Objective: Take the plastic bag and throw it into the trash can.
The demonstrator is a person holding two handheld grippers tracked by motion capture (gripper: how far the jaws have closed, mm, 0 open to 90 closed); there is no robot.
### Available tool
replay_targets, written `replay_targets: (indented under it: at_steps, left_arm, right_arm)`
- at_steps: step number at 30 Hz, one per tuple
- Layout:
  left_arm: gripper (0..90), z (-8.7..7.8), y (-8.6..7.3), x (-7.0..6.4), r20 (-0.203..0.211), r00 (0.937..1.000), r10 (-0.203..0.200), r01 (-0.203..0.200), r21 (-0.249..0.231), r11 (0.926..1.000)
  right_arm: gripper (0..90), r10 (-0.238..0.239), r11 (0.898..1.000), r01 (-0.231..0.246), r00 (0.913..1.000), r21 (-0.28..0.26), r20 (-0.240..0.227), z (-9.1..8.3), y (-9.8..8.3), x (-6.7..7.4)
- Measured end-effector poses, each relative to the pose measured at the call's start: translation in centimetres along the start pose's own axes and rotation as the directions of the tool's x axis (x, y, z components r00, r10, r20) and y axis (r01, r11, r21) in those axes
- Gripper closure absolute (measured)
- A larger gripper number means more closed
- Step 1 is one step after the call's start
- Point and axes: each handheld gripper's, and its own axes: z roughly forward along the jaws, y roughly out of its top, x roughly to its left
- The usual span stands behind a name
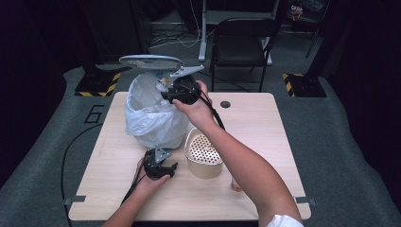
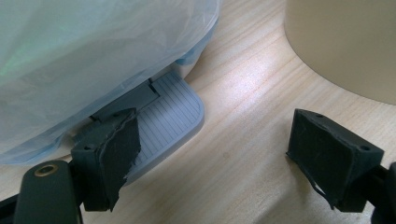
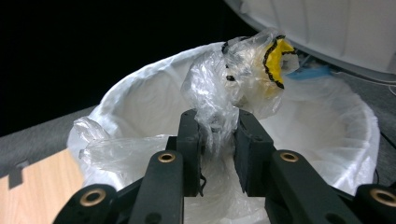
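Observation:
A bin lined with a white bag stands at the table's back left, its lid raised. My right gripper hovers over the bin's mouth. In the right gripper view it is shut on a crumpled clear plastic wrapper with a yellow and black print, above the liner. My left gripper sits low at the bin's front. In the left gripper view it is open, its left jaw over the grey ribbed pedal under the bag.
A beige pot with a perforated insert stands right of the bin, close to my left gripper, its wall near the right jaw. A small orange thing lies under the right forearm. A black chair stands beyond the table.

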Motion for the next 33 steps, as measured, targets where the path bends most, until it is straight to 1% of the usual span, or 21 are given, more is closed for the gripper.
replay_targets:
  at_steps: [4, 8, 10, 11, 17, 19, 20, 22, 23, 24, 25, 26, 29, 31, 33]
  left_arm:
    - [16.5, 0.0, 0.0, 0.0, 0.0, 1.0, 0.0, 0.0, 0.0, 1.0]
    - [16.6, 0.0, 0.0, 0.0, 0.0, 1.0, 0.0, 0.0, 0.001, 1.0]
    - [16.6, 0.0, 0.0, 0.0, 0.0, 1.0, 0.0, 0.0, 0.001, 1.0]
    - [16.6, 0.0, 0.0, 0.0, 0.0, 1.0, 0.0, 0.0, 0.001, 1.0]
    - [16.6, 0.0, 0.0, 0.0, -0.001, 1.0, -0.004, 0.004, 0.0, 1.0]
    - [16.6, 0.0, 0.0, -0.1, -0.002, 1.0, -0.004, 0.004, 0.0, 1.0]
    - [16.6, 0.0, 0.0, -0.1, -0.003, 1.0, -0.004, 0.004, 0.0, 1.0]
    - [16.6, 0.0, 0.0, -0.1, -0.003, 1.0, -0.005, 0.005, 0.0, 1.0]
    - [16.6, 0.0, 0.0, -0.1, -0.003, 1.0, -0.005, 0.005, 0.0, 1.0]
    - [16.6, 0.0, 0.0, -0.1, -0.003, 1.0, -0.006, 0.006, 0.0, 1.0]
    - [16.6, 0.0, 0.0, -0.1, -0.003, 1.0, -0.005, 0.005, 0.0, 1.0]
    - [16.6, 0.0, 0.0, -0.1, -0.003, 1.0, -0.006, 0.006, 0.0, 1.0]
    - [16.6, 0.0, 0.0, -0.1, -0.003, 1.0, -0.005, 0.005, 0.0, 1.0]
    - [16.6, 0.0, 0.0, -0.1, -0.003, 1.0, -0.005, 0.005, 0.001, 1.0]
    - [16.6, 0.0, 0.0, -0.1, -0.003, 1.0, -0.006, 0.006, 0.0, 1.0]
  right_arm:
    - [73.6, 0.022, 1.0, -0.021, 0.9994, -0.007, 0.028, 0.5, 0.1, -0.3]
    - [73.3, 0.028, 1.0, -0.028, 0.9981, -0.003, 0.054, 0.9, 0.1, -0.6]
    - [73.1, 0.022, 1.0, -0.022, 0.9976, 0.0, 0.065, 1.1, 0.1, -0.9]
    - [73.1, 0.029, 1.0, -0.029, 0.9969, 0.007, 0.073, 1.2, 0.1, -0.9]
    - [72.8, 0.037, 0.999, -0.038, 0.9952, 0.011, 0.09, 1.5, 0.1, -1.1]
    - [72.8, 0.023, 1.0, -0.024, 0.9955, 0.013, 0.092, 1.7, 0.1, -1.2]
    - [72.8, 0.028, 0.999, -0.03, 0.9947, 0.02, 0.098, 1.8, 0.0, -1.1]
    - [72.2, 0.024, 0.999, -0.026, 0.9944, 0.025, 0.103, 2.0, 0.0, -1.1]
    - [69.7, 0.037, 0.999, -0.04, 0.9938, 0.028, 0.105, 2.2, -0.1, -1.1]
    - [69.7, 0.037, 0.999, -0.04, 0.9938, 0.028, 0.105, 2.2, -0.1, -1.1]
    - [65.8, 0.037, 0.999, -0.04, 0.994, 0.027, 0.103, 2.3, -0.1, -1.2]
    - [61.3, 0.042, 0.998, -0.046, 0.9942, 0.038, 0.099, 2.5, -0.1, -1.2]
    - [51.1, 0.013, 0.999, -0.017, 0.9943, 0.04, 0.105, 2.6, -0.2, -1.0]
    - [48.5, 0.017, 0.999, -0.02, 0.9943, 0.032, 0.105, 2.5, -0.1, -0.8]
    - [48.3, 0.018, 0.999, -0.021, 0.9944, 0.029, 0.105, 2.3, 0.0, -0.7]
